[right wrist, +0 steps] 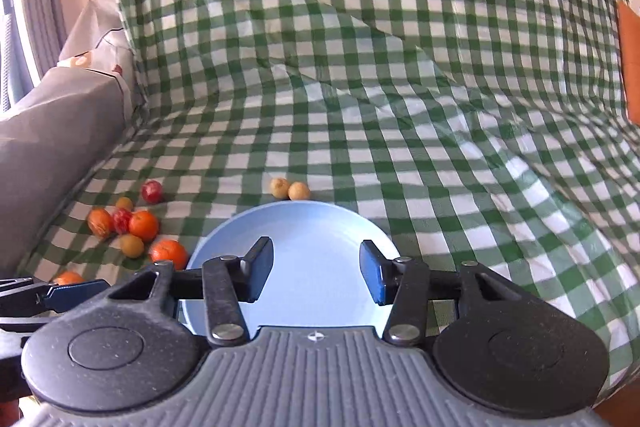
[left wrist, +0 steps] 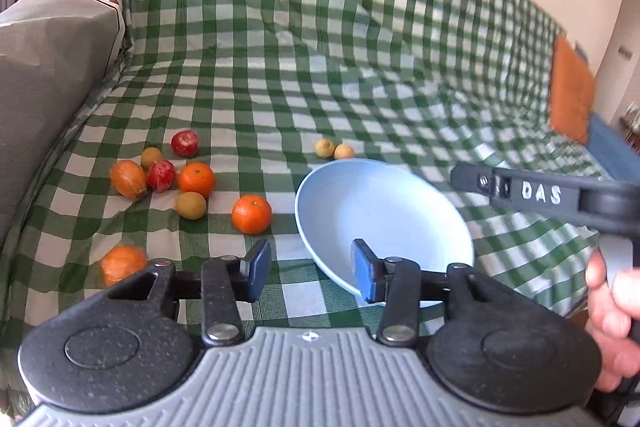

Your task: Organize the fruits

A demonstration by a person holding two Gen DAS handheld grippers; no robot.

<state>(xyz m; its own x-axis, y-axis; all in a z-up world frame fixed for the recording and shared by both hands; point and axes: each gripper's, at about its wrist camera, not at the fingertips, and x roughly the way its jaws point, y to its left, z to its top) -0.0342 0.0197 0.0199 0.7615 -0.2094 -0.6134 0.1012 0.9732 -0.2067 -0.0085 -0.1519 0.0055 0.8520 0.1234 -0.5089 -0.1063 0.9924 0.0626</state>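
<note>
The fruits lie loose on the green-and-white checked cloth [left wrist: 320,67], which is thin, glossy and creased, draped over the seat and back of a sofa. Left of the plate a cluster sits close together: a round orange [left wrist: 196,179] with dimpled skin, an elongated orange fruit [left wrist: 128,179] in shiny wrap, two red fruits [left wrist: 185,143] in glossy film, and two small dull yellow-green fruits [left wrist: 191,205]. A second round orange [left wrist: 251,214] rests alone, near the plate's left rim, and another wrapped orange fruit [left wrist: 122,263] lies nearest the left tongs. Two small pale yellow fruits [left wrist: 334,149] touch each other just beyond the plate's far rim.

The plate [left wrist: 400,203] is light blue, smooth, shallow and round, with nothing on it.

The left tongs [left wrist: 310,273] stand partly spread with nothing between the blue pads, over the plate's near-left edge. The right tongs [right wrist: 316,275] are likewise partly spread and bare, above the plate's near half. A hand [left wrist: 612,323] grips the right tool's black handle.

A grey sofa arm [left wrist: 48,75] rises at left, an orange cushion [left wrist: 570,95] leans at the far right, and the wall behind is a plain cream.
</note>
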